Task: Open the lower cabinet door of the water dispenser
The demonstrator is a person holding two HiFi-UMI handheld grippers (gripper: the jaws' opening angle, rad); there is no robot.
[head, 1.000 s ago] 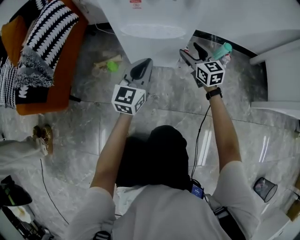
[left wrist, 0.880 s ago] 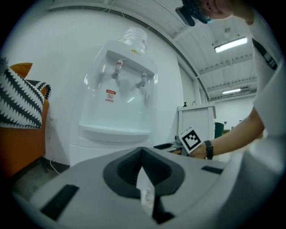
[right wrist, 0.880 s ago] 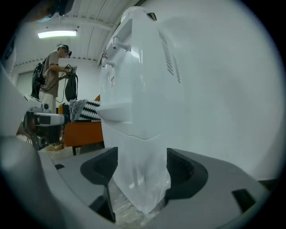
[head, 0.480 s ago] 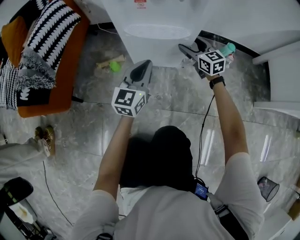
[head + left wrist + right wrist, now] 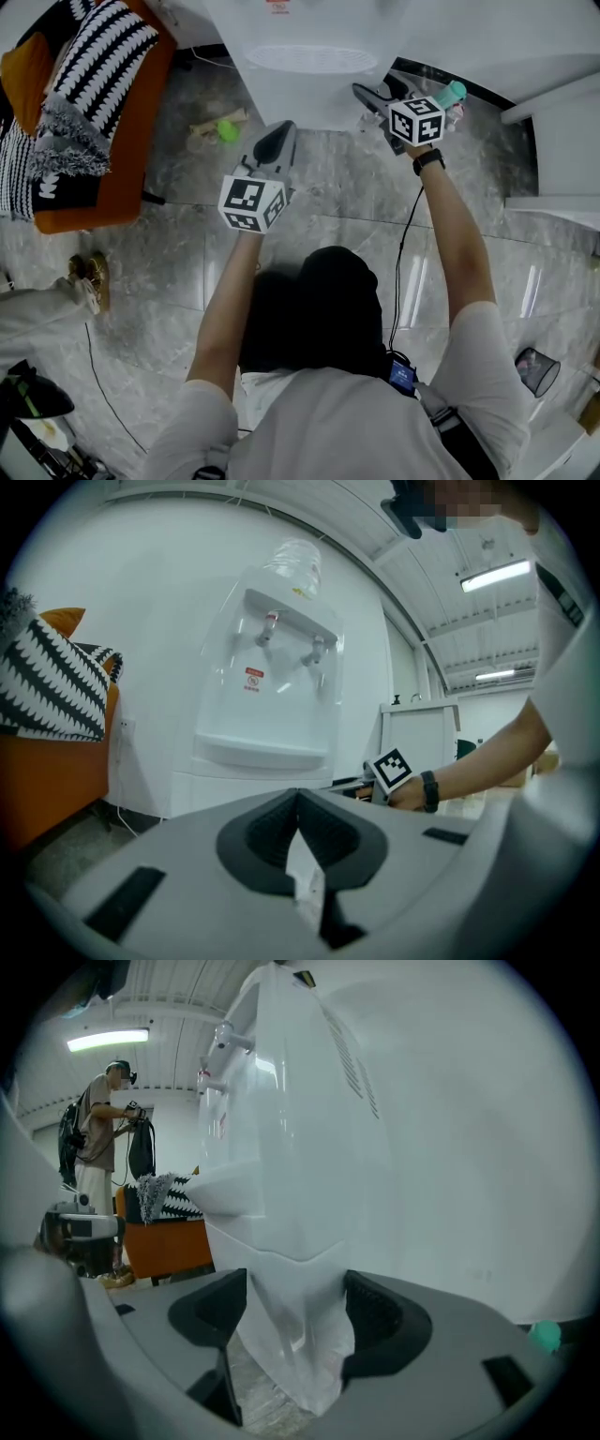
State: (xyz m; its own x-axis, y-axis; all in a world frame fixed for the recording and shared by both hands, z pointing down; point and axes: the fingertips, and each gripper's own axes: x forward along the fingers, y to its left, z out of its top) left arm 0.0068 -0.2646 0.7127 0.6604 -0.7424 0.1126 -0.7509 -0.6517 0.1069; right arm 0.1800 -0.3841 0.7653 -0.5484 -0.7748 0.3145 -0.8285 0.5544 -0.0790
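The white water dispenser point(image 5: 309, 89) stands on the floor ahead of me. Its lower cabinet door point(image 5: 234, 794) is a plain white panel under the drip tray, and it looks shut. My right gripper point(image 5: 372, 97) is at the dispenser's right front corner. In the right gripper view its jaws point(image 5: 295, 1302) straddle the white lower corner point(image 5: 300, 1335) and are closing; I see no pad pressing on it. My left gripper point(image 5: 275, 142) hangs in front of the dispenser, clear of it. Its jaws point(image 5: 298, 803) are shut, with nothing between them.
An orange chair point(image 5: 122, 178) with a black-and-white cushion point(image 5: 89, 66) stands at the left. A green object point(image 5: 225, 131) lies on the floor beside the dispenser. A teal-capped bottle point(image 5: 452, 94) and a white cabinet point(image 5: 562, 141) are at the right. A person point(image 5: 94, 1138) stands far off.
My right gripper has moved a little to the left and closer to the dispenser's corner. The left gripper has hardly moved.
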